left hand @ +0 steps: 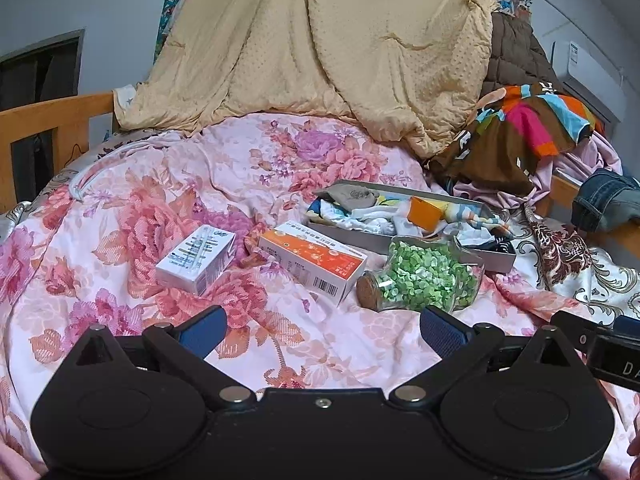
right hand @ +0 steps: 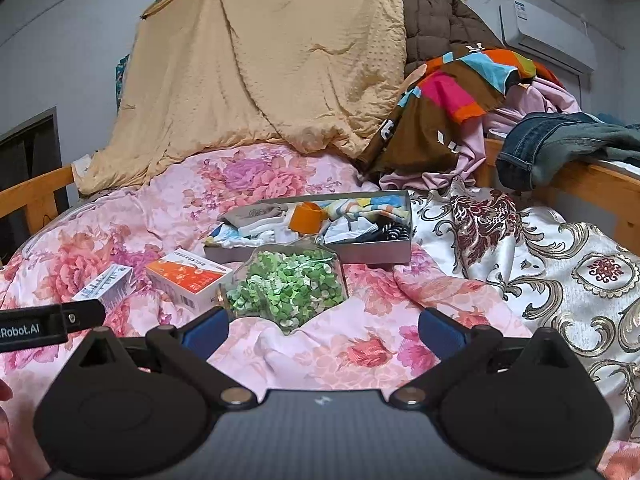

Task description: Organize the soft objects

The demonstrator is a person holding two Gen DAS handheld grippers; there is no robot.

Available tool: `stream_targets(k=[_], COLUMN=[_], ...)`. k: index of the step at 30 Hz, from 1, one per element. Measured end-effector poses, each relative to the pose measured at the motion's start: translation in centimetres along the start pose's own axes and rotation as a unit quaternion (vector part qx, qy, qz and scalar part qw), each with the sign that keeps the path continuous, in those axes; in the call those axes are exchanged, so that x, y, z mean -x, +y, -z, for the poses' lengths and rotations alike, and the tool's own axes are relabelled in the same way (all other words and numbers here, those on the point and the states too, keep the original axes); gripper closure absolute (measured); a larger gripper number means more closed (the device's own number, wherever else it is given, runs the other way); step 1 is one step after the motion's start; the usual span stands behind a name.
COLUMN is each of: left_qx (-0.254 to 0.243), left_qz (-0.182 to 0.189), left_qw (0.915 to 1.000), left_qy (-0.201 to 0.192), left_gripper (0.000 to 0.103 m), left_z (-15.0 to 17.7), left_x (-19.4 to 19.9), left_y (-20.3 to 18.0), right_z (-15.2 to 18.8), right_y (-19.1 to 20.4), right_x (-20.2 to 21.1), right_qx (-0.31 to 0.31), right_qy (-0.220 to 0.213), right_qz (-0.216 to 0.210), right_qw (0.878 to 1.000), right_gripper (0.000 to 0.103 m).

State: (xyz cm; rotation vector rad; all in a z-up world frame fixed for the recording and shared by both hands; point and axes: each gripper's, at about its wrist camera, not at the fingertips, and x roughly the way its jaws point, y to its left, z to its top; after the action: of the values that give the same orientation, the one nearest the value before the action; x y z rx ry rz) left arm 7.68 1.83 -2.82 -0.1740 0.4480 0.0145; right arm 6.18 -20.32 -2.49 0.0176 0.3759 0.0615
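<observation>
A grey tray (left hand: 496, 258) (right hand: 376, 252) on the floral bedspread holds folded socks and small cloths (left hand: 360, 214) (right hand: 360, 226) with an orange piece (left hand: 426, 212) (right hand: 306, 216) among them. My left gripper (left hand: 322, 330) is open and empty, low over the bedspread, short of the boxes and jar. My right gripper (right hand: 324, 330) is open and empty, just behind the jar. Each gripper's body shows at the edge of the other's view.
In front of the tray lie a glass jar of green bits (left hand: 424, 280) (right hand: 286, 286), an orange-white box (left hand: 312, 260) (right hand: 188, 278) and a white box (left hand: 196, 258) (right hand: 108, 284). A beige quilt (left hand: 320, 40), piled clothes (right hand: 460, 92), jeans (right hand: 560, 140) and wooden bed rails (left hand: 52, 116) surround the bed.
</observation>
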Motion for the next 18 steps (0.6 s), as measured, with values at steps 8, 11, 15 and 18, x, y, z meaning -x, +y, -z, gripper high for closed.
stream_targets(k=[8, 11, 15, 18], left_qx=[-0.005, -0.007, -0.010, -0.014], left_qz=[-0.002, -0.002, -0.002, -0.001], left_qw=[1.0000, 0.9999, 0.9999, 0.9998], left_qy=[0.006, 0.008, 0.012, 0.016], left_gripper=[0.001, 0.001, 0.001, 0.001], left_z=[0.22, 0.33, 0.44, 0.53], left_x=[-0.35, -0.43, -0.51, -0.64], left_y=[-0.09, -0.16, -0.29, -0.32], right_z=[0.29, 0.41, 0.60, 0.74], right_y=[-0.27, -0.29, -0.33, -0.42], right_x=[-0.38, -0.44, -0.59, -0.69], right_qx=[-0.003, -0.003, -0.001, -0.001], right_qy=[0.005, 0.005, 0.008, 0.009], right_qz=[0.002, 0.005, 0.010, 0.012], right_qw=[1.000, 1.000, 1.000, 1.000], right_gripper=[0.000, 0.000, 0.000, 0.000])
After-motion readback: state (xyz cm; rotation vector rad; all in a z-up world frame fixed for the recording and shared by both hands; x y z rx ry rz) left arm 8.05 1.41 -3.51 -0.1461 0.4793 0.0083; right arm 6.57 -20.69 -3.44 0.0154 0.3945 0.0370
